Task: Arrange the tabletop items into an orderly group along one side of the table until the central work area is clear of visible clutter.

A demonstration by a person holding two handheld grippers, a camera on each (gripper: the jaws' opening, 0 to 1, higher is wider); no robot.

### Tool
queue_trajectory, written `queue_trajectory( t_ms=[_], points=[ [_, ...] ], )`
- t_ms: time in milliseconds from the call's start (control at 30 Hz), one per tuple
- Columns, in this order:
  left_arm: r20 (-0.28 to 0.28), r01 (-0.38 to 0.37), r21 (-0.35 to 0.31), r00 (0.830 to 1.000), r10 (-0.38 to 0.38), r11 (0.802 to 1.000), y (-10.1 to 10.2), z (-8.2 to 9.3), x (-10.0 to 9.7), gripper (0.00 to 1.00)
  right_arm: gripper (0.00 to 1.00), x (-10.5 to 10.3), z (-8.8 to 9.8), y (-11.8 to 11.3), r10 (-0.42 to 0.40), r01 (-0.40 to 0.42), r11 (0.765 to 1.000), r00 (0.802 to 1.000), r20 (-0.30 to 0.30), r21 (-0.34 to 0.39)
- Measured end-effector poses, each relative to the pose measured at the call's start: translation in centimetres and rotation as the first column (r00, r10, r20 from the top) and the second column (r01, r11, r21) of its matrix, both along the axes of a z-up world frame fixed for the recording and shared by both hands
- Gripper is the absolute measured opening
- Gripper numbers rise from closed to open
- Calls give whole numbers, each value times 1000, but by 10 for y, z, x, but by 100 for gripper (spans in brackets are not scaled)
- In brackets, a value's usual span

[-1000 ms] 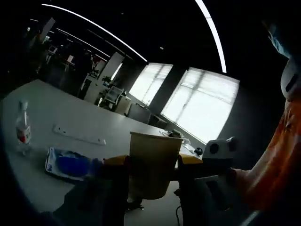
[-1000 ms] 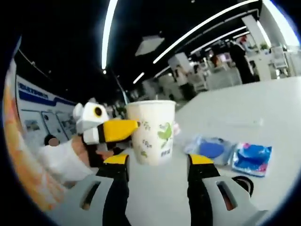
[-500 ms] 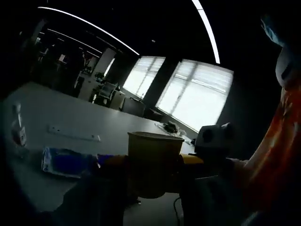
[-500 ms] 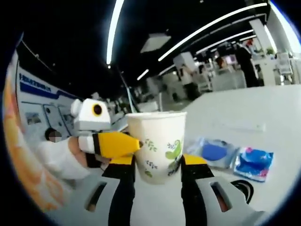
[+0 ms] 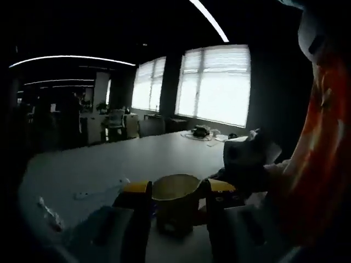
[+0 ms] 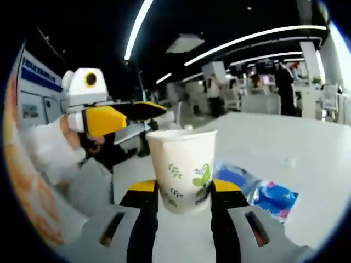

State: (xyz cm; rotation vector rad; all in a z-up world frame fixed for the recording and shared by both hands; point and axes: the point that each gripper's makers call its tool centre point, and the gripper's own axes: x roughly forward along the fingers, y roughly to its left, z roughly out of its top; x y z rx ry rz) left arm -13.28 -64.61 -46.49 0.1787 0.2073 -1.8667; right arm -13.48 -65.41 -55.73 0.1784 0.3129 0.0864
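The paper cup point(image 6: 182, 170), white with green leaf prints, stands upright between the 2 yellow-tipped jaws of the right tongs point(image 6: 185, 189), which press against its lower sides and hold it; its base is hidden behind the jaws, so whether it rests on the counter point(image 6: 307, 148) cannot be told. In the left gripper view the same cup point(image 5: 174, 204) looks dim and yellowish, sitting between the jaws of the left tongs point(image 5: 178, 189); the picture is too dark to tell whether those jaws touch it or merely stand beside it. In the right gripper view the left tongs point(image 6: 118, 116) come in from the left, above and just beside the cup's rim, with a hand in a white sleeve point(image 6: 46, 148) behind them. Just past the cup on the white counter lie blue plastic packets point(image 6: 263, 189), partly hidden by the cup and the right jaw. In the left gripper view a small pale object point(image 5: 88, 194) lies on the counter, too blurred to identify, and an orange sleeve point(image 5: 315, 164) fills the right side.
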Motion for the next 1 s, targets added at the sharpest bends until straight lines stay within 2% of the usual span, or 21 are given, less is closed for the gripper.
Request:
queue_trajectory(
  t_ms=[67, 167, 267, 300, 333, 400, 433, 500, 633, 700, 767, 867, 967, 1000],
  points=[
    [40, 48, 29, 998, -49, 998, -3, 3, -10, 37, 36, 1, 0, 0, -4, 4, 1000, 1000, -1, -20],
    [36, 78, 64, 996, -80, 995, -9, 1, -23, 28, 36, 2, 1, -2, -11, 10, 997, 1000, -10, -80],
    [69, 88, 112, 993, -96, 990, -13, -12, -26, 19, 36, 2, 5, -3, -9, 8, 988, 1000, -10, -157],
    [65, 95, 148, 992, -105, 984, -13, -20, -29, 19, 36, 3, 9, -5, -14, 14, 980, 1000, 4, -198],
    [59, 99, 165, 992, -110, 981, -14, -23, -31, 20, 36, 2, 10, -3, -10, 11, 979, 1000, 7, -204],
    [49, 99, 177, 993, -109, 979, -15, -26, -33, 18, 36, 2, 14, -3, -10, 15, 972, 1000, 22, -233],
    [49, 102, 172, 993, -112, 980, -14, -25, -33, 15, 36, 1, 12, -3, -3, 5, 964, 1000, 10, -265],
    [39, 124, 179, 990, -133, 976, -11, -24, -34, 2, 36, 0, 11, -1, 8, -4, 959, 1000, 11, -283],
    [-19, 96, 213, 995, -95, 972, -7, -27, -26, 0, 36, 0, 7, 2, 23, -23, 953, 1000, -5, -302],
    [-52, 94, 237, 995, -85, 967, -3, -29, -24, 0, 36, 0, 5, 4, 37, -39, 942, 999, -13, -333],
    [-51, 97, 241, 995, -88, 966, -1, -30, -23, 0, 36, 1, 5, 6, 45, -47, 942, 999, -12, -333],
    [47, 87, 257, 994, -103, 962, 5, -36, -16, 0, 37, 3, 3, 9, 54, -55, 953, 998, -12, -296],
    [142, 42, 258, 987, -81, 965, 5, -40, -4, 0, 38, 4, 2, 9, 59, -59, 961, 998, -9, -269],
    [146, 37, 260, 986, -77, 965, 5, -40, -1, 0, 40, 4, 1, 9, 59, -59, 962, 998, -11, -267]
  ],
)
